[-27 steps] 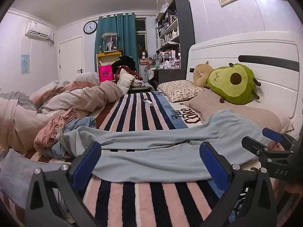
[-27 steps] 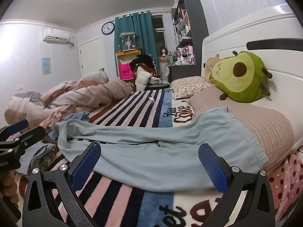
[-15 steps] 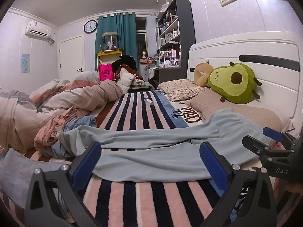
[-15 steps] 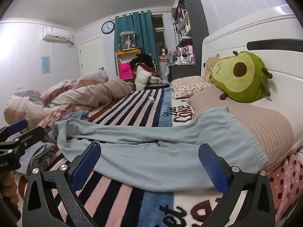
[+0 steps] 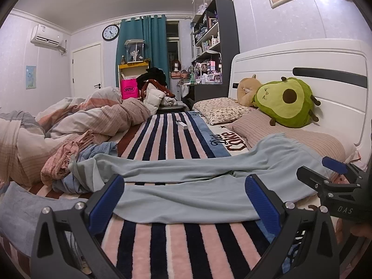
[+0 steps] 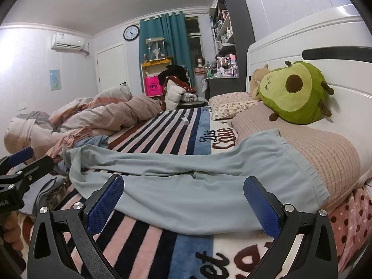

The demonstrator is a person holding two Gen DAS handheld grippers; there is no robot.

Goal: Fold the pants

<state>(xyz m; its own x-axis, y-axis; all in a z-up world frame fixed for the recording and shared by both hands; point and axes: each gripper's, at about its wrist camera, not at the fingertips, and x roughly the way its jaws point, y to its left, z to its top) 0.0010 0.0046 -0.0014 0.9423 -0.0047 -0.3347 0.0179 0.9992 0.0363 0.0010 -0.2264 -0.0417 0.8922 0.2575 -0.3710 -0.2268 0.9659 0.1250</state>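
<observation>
Light blue pants (image 5: 190, 186) lie spread flat across the striped blanket (image 5: 162, 241), waistband at the right on a beige pillow (image 5: 309, 139), legs running left onto a clothes pile. They also show in the right wrist view (image 6: 186, 186). My left gripper (image 5: 184, 200) is open and empty, just in front of the near leg. My right gripper (image 6: 183, 200) is open and empty, in front of the pants' seat. The right gripper shows at the right edge of the left wrist view (image 5: 334, 176); the left gripper shows at the left edge of the right wrist view (image 6: 23, 162).
A heap of crumpled clothes (image 5: 69, 158) and a bundled duvet (image 5: 97, 121) fill the bed's left side. An avocado plush (image 5: 286, 102) and floral pillow (image 5: 223, 110) sit by the white headboard (image 5: 302, 62). A small white box (image 5: 181, 124) lies on the blanket farther back.
Both grippers have edged slightly towards the pants and stay open. The pants have not moved.
</observation>
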